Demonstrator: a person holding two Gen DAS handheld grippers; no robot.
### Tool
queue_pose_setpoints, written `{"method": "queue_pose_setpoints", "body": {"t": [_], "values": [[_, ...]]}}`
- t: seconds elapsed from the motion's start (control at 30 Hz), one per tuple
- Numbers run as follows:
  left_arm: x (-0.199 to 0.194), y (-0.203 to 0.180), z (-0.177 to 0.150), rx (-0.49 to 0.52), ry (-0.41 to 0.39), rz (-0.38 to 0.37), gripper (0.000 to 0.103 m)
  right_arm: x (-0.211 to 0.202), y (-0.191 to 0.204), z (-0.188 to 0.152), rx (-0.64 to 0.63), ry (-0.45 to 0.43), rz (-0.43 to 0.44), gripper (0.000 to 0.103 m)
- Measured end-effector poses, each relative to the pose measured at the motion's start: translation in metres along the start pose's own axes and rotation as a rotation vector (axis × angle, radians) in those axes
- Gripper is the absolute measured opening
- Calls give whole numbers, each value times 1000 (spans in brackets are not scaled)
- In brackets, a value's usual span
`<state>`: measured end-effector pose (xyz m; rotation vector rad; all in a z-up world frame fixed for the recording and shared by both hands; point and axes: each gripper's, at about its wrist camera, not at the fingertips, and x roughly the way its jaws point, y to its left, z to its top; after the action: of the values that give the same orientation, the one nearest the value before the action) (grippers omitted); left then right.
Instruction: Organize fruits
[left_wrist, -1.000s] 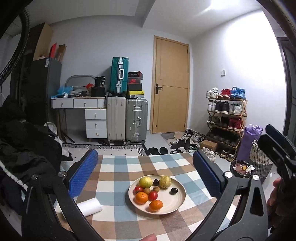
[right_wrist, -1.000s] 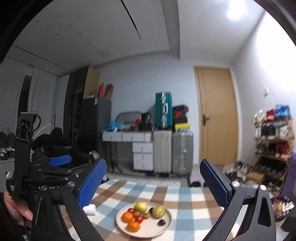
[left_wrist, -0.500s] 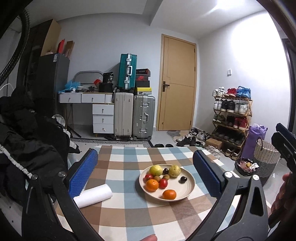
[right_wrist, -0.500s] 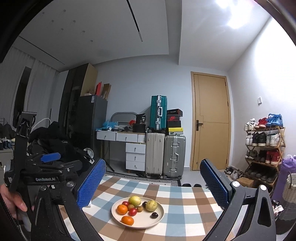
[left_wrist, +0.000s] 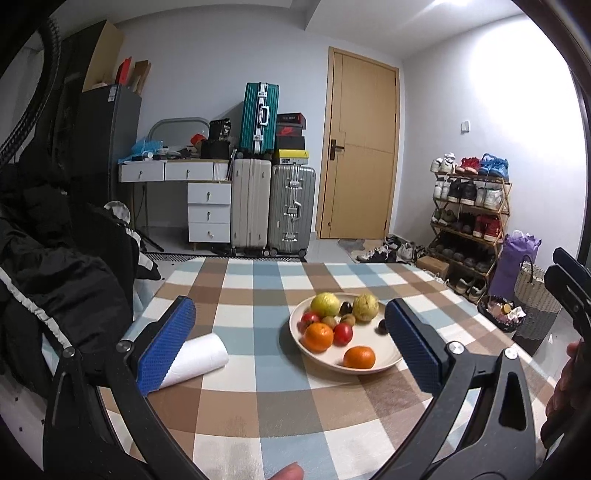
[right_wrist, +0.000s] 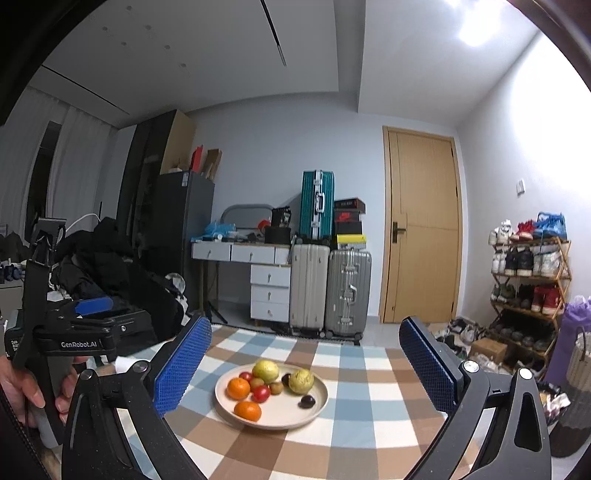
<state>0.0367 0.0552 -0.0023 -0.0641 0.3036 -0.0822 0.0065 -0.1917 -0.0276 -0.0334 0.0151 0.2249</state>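
Both tongs held above the near edge of the worktop, which has a checked blue, brown and white cloth on it, pointing toward the far wall. Left tongs released, blue pads spread wide, nothing between them. Right tongs also released, pads wide apart, empty. Neither touches the worktop or the fruit.

Fruit is all on one cream plate, mid-worktop, slightly right of centre in the left view; centred between the right tongs' pads in the right view.

On the plate:
- two yellow-green round fruits at the far side, left one, right one
- small dark fruit between them
- orange at left, second orange at the near edge, apart from the cluster
- two small red fruits, and, beside the first orange
- small brown fruits in the middle, kiwi-like, can't tell for sure
- dark fruit on its own at the right side, partly behind the left tongs' right pad in the left view

White roll lies on its side on the worktop left of the plate, well apart from it, partly behind the left tongs' left pad.

Person's left hand grips the left tongs' handle, seen in the right view
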Motion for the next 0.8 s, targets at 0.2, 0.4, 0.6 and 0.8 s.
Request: {"method": "queue_pose_setpoints", "body": {"t": [0.2, 0.4, 0.6, 0.8], "values": [[26, 1, -23, 8, 34, -3, 103, 21, -5, -22, 7, 50, -1, 103], [50, 2, -39, 8, 55, -6, 103, 40, -10, -40, 19, 90, 4, 103], [72, 0, -52, 24, 70, 0, 103, 54, -12, -56, 40, 118, 10, 103], [87, 3, -62, 26, 72, -4, 103, 65, -9, -69, 40, 148, 9, 103]]}}
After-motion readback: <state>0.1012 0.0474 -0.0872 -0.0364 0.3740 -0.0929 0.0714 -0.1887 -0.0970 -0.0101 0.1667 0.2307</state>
